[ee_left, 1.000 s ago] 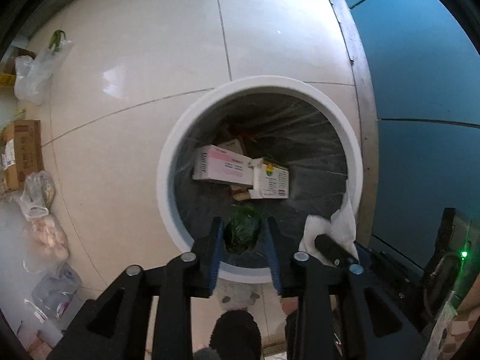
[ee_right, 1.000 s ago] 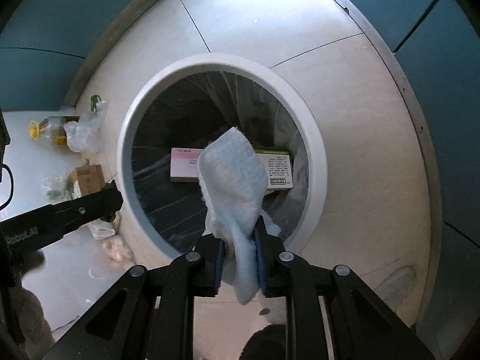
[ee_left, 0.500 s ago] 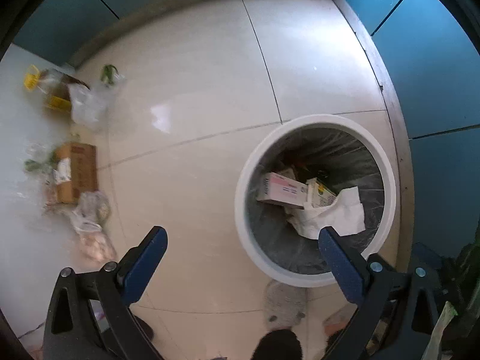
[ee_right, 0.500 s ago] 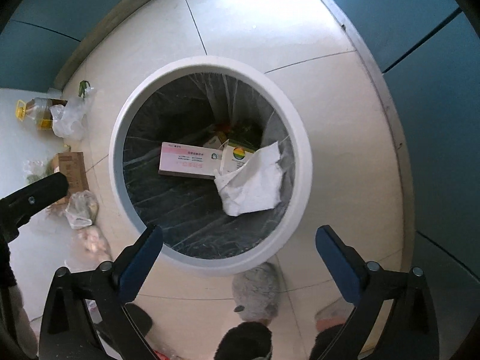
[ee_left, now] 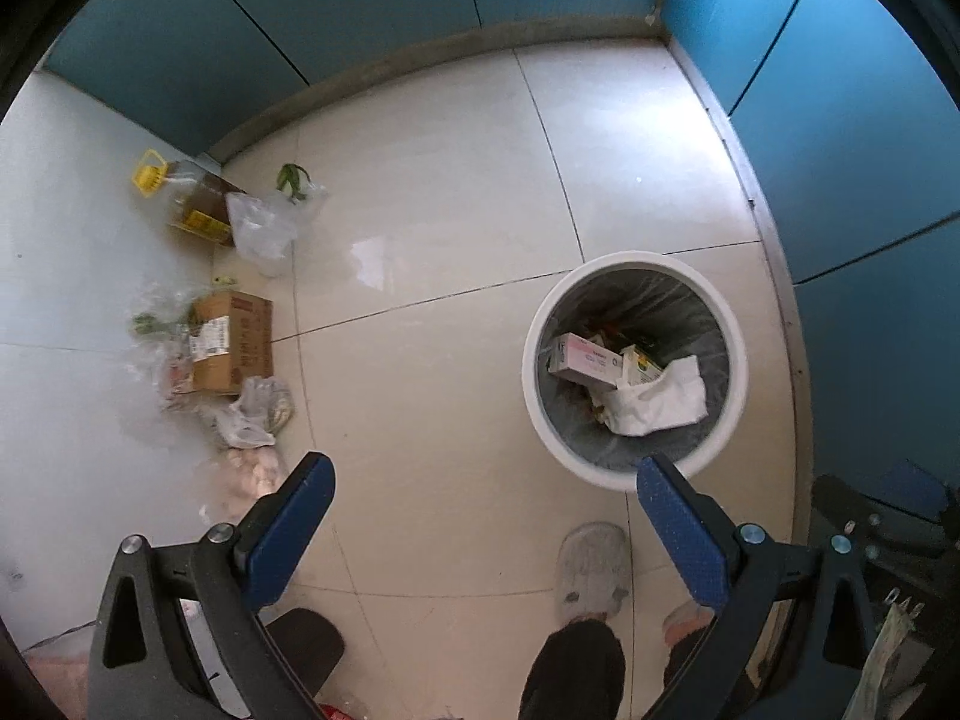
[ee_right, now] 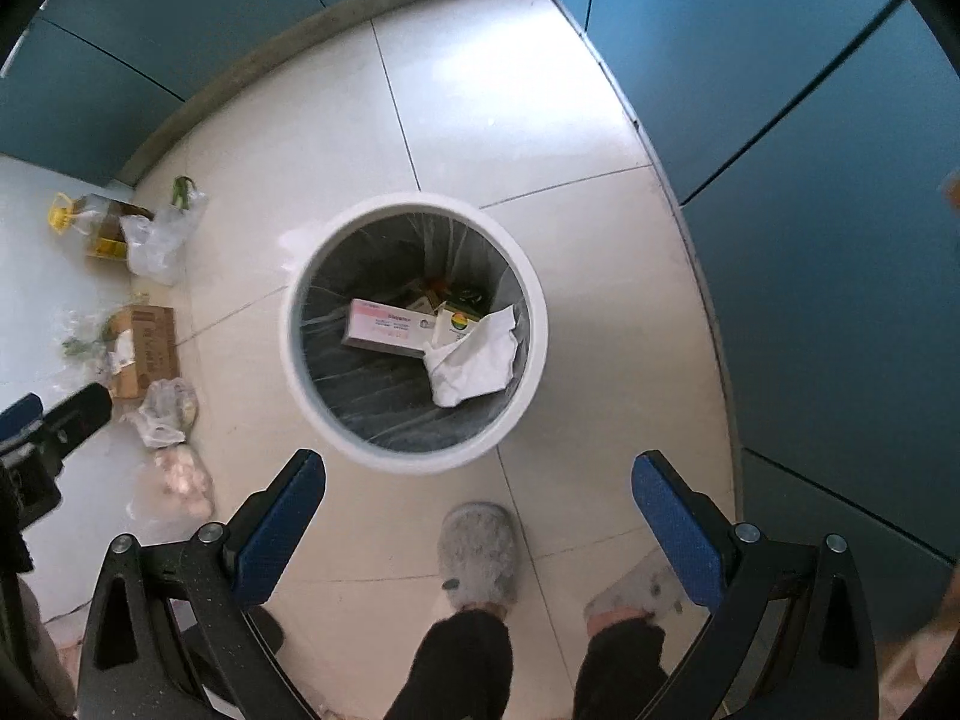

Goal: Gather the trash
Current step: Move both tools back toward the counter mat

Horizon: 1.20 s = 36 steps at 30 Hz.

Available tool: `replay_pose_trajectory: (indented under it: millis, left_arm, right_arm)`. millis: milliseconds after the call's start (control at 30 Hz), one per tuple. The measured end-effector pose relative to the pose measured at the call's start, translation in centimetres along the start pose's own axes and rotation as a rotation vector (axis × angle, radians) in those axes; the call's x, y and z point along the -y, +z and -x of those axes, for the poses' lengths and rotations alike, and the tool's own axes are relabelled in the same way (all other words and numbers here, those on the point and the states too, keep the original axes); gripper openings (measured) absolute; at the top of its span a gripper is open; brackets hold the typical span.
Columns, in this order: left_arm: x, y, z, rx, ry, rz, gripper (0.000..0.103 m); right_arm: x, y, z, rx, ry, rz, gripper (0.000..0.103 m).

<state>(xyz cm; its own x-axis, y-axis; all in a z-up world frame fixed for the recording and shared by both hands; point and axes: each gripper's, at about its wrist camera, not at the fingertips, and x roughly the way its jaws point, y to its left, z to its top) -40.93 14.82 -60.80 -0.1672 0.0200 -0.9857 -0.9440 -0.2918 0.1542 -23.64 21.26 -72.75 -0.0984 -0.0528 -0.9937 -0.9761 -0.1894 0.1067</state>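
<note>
A white round trash bin (ee_left: 531, 384) (ee_right: 294, 354) with a clear liner stands on the tiled floor. Inside lie a white tissue (ee_left: 657, 399) (ee_right: 477, 360), a pink-and-white box (ee_left: 585, 360) (ee_right: 384, 327) and a small green-labelled box (ee_right: 457, 321). My left gripper (ee_left: 480, 525) is open and empty, high above the floor, left of the bin. My right gripper (ee_right: 477, 516) is open and empty, above the bin's near side.
Along the left wall lie a cardboard box (ee_left: 231, 342) (ee_right: 147, 348), plastic bags (ee_left: 261, 231) (ee_right: 165, 411) and an oil bottle (ee_left: 192, 204) (ee_right: 99, 228). Blue cabinet panels (ee_left: 840, 120) close the back and right. The person's slippered feet (ee_right: 477, 555) stand near the bin.
Both grippers opened and rose away from the bin. The right gripper let go of the white tissue, which now lies in the bin. The left gripper let go of a green item.
</note>
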Motion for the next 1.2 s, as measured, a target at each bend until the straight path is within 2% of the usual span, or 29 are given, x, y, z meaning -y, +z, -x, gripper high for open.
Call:
replay_pose_trajectory:
  millis: [100,467,633,900,1033,1200]
  left_arm:
    - [-0.4,-1.2,3.8,0.021,0.002,-0.007,0.103]
    - [-1.5,-5.6,18.5,0.086,-0.037,-0.004,0.103]
    - [-1.8,-7.4,23.8,0.12,-0.041,-0.019,0.103]
    - [-2.3,-10.0,30.7,0.189,-0.043,-0.004,0.103]
    - [-1.9,-10.1,33.8,0.234,-0.037,0.007,0.103]
    - [2.4,-8.6,40.3,0.398,-0.006,-0.07,0.103]
  right_arm:
    - [0.0,-1.0,4.2,0.017,0.002,0.007,0.103]
    - [-0.4,-5.8,23.5,0.11,0.007,0.046,0.103]
    - [-0.2,-8.3,31.9,0.164,0.023,0.049,0.103]
    - [-0.1,-12.7,41.9,0.245,0.081,0.058,0.103]
    - [0.2,-14.2,45.0,0.29,0.125,0.047,0.103]
    - [3.8,-14.5,49.1,0.358,0.2,-0.036,0.103]
